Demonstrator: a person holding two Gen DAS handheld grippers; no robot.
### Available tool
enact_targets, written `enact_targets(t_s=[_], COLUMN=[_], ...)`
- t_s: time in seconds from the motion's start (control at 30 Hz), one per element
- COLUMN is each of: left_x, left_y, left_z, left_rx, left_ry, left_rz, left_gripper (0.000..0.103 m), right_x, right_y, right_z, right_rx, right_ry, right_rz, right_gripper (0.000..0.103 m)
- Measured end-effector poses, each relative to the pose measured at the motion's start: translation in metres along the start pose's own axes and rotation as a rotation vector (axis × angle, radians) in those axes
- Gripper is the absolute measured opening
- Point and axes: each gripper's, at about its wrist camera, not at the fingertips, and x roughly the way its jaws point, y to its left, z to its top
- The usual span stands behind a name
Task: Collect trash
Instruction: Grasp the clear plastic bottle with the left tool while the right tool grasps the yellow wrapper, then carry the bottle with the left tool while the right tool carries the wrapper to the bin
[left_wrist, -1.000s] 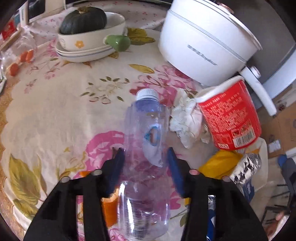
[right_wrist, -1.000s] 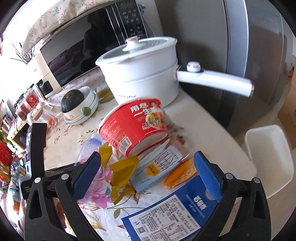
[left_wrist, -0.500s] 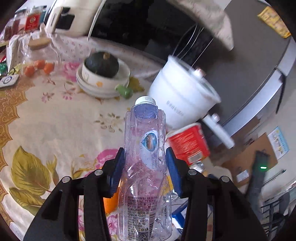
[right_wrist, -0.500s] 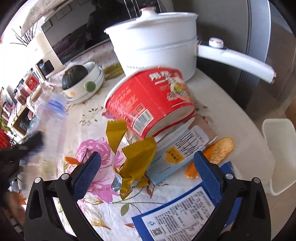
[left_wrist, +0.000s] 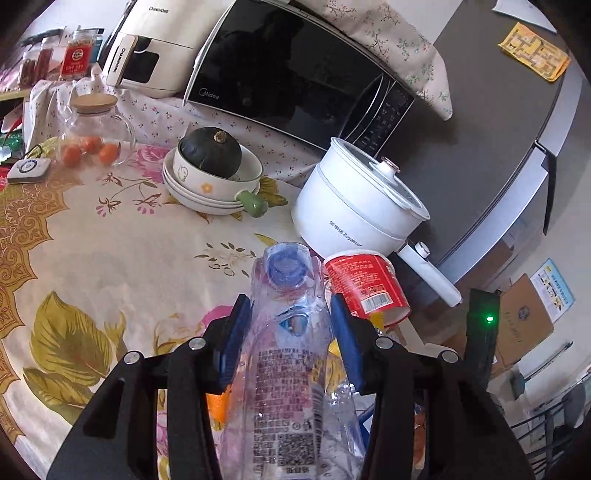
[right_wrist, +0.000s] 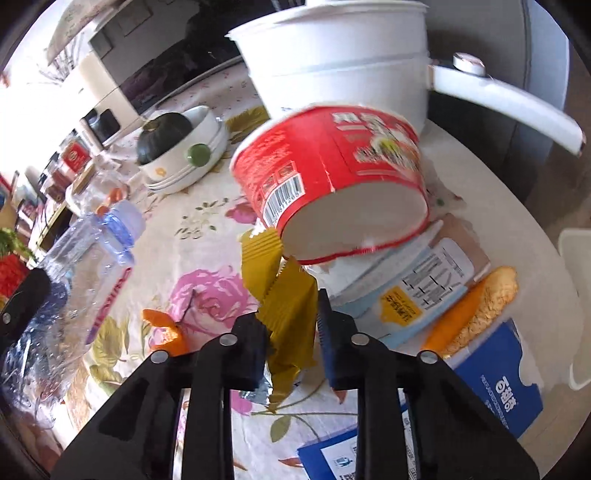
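My left gripper (left_wrist: 288, 332) is shut on a crushed clear plastic bottle (left_wrist: 284, 354) with a blue cap and holds it above the floral tablecloth (left_wrist: 110, 266). The bottle also shows at the left of the right wrist view (right_wrist: 85, 258). My right gripper (right_wrist: 291, 336) is shut on a yellow snack wrapper (right_wrist: 284, 306) just in front of a tipped red instant-noodle cup (right_wrist: 332, 173). A white and blue packet (right_wrist: 424, 288), an orange wrapper (right_wrist: 476, 302) and a blue carton (right_wrist: 498, 373) lie to the right of the wrapper.
A white electric pot (left_wrist: 354, 206) with a long handle stands behind the red cup (left_wrist: 365, 284). Stacked bowls holding a dark squash (left_wrist: 210, 166), a glass jar (left_wrist: 92, 129) and a microwave (left_wrist: 295, 81) are further back. An orange scrap (right_wrist: 166, 332) lies on the cloth.
My left gripper has lifted the bottle further and tilted upward. My right gripper has moved in and closed from wide open onto the yellow wrapper.
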Motion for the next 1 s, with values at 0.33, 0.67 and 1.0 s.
enact_targets(t_s=[0.33, 0.67, 1.0], left_x=[-0.011, -0.028, -0.045], left_y=[-0.001, -0.001, -0.018], left_z=[0.002, 0.009, 0.014], left_rx=[0.000, -0.036, -0.032], left_ry=[-0.070, -0.139, -0.198], left_rz=[0.015, -0.020, -0.090], left_gripper=[0.045, 0.045, 0.045], right_x=[-0.027, -0.064, -0.098], right_y=[0.018, 0.029, 0.021], right_z=[0.002, 0.006, 0.017], right_rx=[-0.059, -0.103, -0.125], right_ry=[-0.057, -0.177, -0.322], right_rz=[0.066, 0.142, 0.118], right_gripper=[0.020, 0.020, 0.019])
